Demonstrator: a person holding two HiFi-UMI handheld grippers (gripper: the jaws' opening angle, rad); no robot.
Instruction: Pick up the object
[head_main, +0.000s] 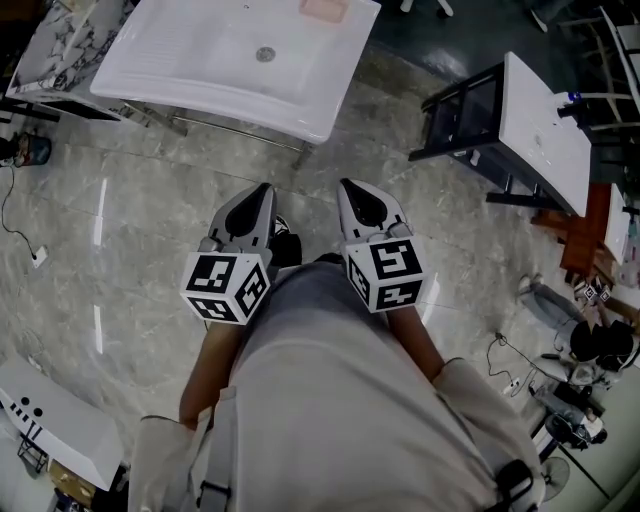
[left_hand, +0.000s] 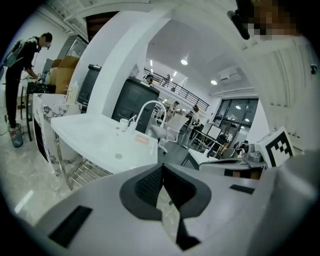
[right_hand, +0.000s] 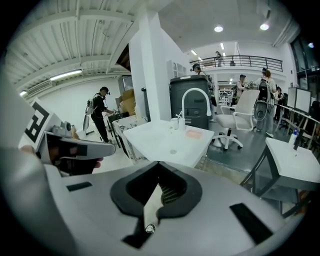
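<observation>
Sink table (head_main: 200, 60) ahead, desk (head_main: 540, 125) at right

Jaws together: left gripper (head_main: 262, 192), right gripper (head_main: 351, 187).

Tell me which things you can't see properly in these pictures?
- Pink thing on the white sink table: in the head view it is cut off by the top edge, and in both gripper views it is too small to name.
- Cups beside the tap: too small in the right gripper view to see inside.
- Floor below the person: hidden in the head view by the person's body.
- Clutter at the right edge of the head view: small and cut off.
</observation>
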